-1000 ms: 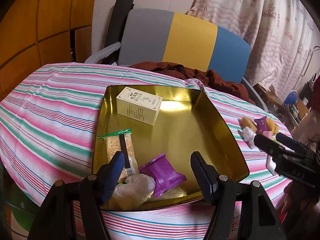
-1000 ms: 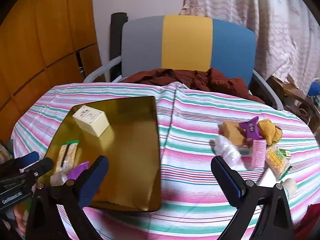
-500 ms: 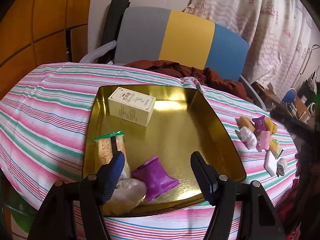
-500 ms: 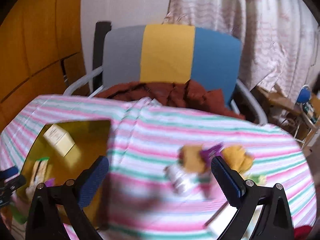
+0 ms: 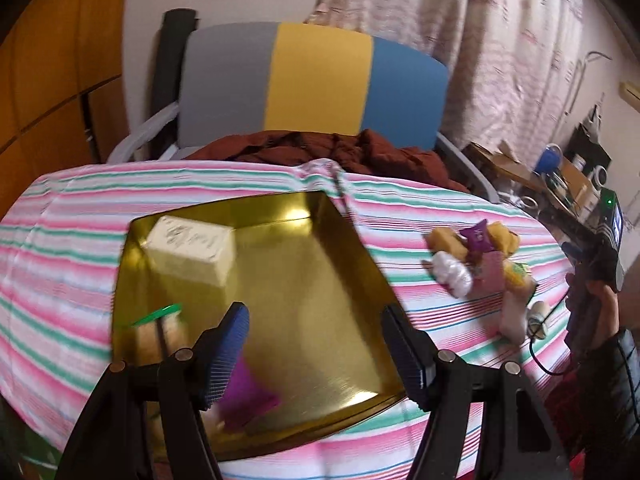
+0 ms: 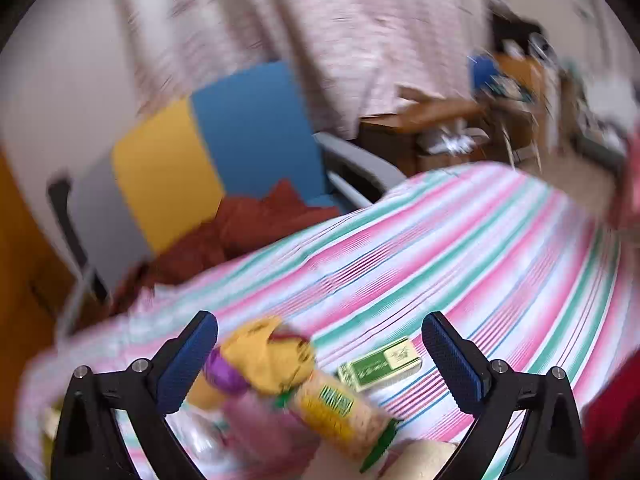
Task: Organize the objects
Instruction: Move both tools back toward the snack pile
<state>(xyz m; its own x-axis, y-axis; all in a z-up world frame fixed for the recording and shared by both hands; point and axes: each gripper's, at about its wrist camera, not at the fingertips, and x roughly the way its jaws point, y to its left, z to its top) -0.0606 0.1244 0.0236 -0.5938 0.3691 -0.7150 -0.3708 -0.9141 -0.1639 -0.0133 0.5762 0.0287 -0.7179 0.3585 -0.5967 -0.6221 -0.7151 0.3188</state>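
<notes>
- The step in hand looks like a fetch: the shallow gold metal tray (image 5: 304,292) on the striped pink, green and white cloth of the counter (image 5: 72,248) already holds some things, and a loose heap of snacks lies well apart from it toward the counter's right edge, not yet gathered.
- In the tray: a cream rectangular carton (image 5: 192,248) near its far left corner, a clear-wrapped cracker bar with a green end (image 5: 160,328) along its left side, and a purple pouch (image 5: 244,396) at its near edge, partly hidden behind the left gripper (image 5: 314,350).
- The left gripper hovers above the tray's near edge, jaws wide apart and empty — pointed along the tray toward the far side of the counter.
- The right gripper (image 6: 320,360) is low over the heap, jaws spread wide with nothing clamped; between them lie a crumpled yellow wrapper (image 6: 268,356), a purple piece (image 6: 222,372) and a long yellow-and-green wrapped cracker pack (image 6: 340,408), with a small green-labelled box (image 6: 380,364) just beside. This view is heavily blurred.
- A person's hand in a dark sleeve (image 5: 600,312) holds that gripper at the counter's right edge.
- The next move, as I judge it, calls for settling on one item — the cracker pack is best centred — and closing across its narrow width, then carrying it to the tray's bare middle.
- The heap is crowded, so a neighbour could be caught too.
</notes>
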